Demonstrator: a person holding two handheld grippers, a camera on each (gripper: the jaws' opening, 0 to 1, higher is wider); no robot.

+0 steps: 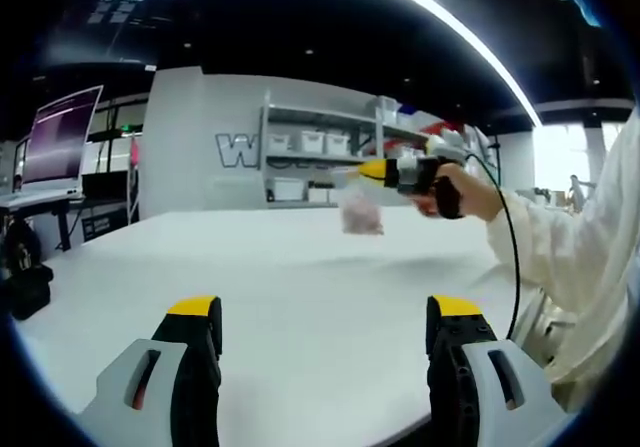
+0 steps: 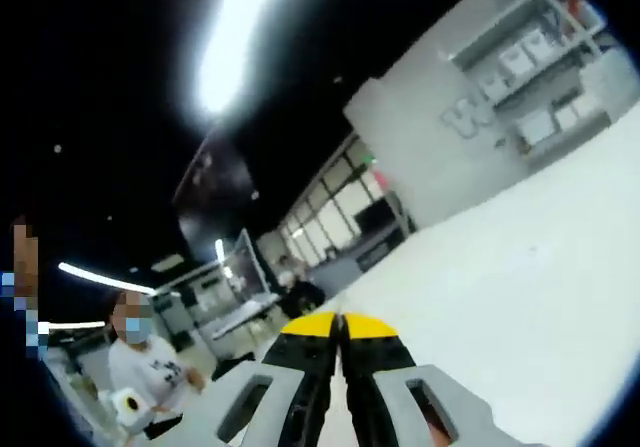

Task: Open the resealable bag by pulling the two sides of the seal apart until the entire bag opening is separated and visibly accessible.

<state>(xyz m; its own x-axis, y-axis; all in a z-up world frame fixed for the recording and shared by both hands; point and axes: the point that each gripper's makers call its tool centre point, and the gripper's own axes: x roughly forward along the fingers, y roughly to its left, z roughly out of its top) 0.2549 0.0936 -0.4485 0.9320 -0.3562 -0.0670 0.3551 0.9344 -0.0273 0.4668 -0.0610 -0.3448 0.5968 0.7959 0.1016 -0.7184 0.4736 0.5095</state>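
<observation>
A small clear resealable bag [image 1: 361, 214] with something pinkish inside hangs in the air above the white table [image 1: 300, 267]. It dangles from the yellow tip of my right gripper [image 1: 378, 170], which a hand holds at the right. In the right gripper view my right gripper [image 2: 338, 327] has its yellow-tipped jaws pressed together; the bag itself is not visible there. My left gripper [image 1: 325, 309] stands open low over the table's near part, well short of the bag, with nothing between its fingers.
A person's white sleeve [image 1: 575, 242] and a black cable [image 1: 513, 257] fill the right side. Shelves with white boxes [image 1: 320, 152] stand behind the table. A monitor [image 1: 58, 137] is at the far left. A person in a mask [image 2: 140, 362] stands off the table.
</observation>
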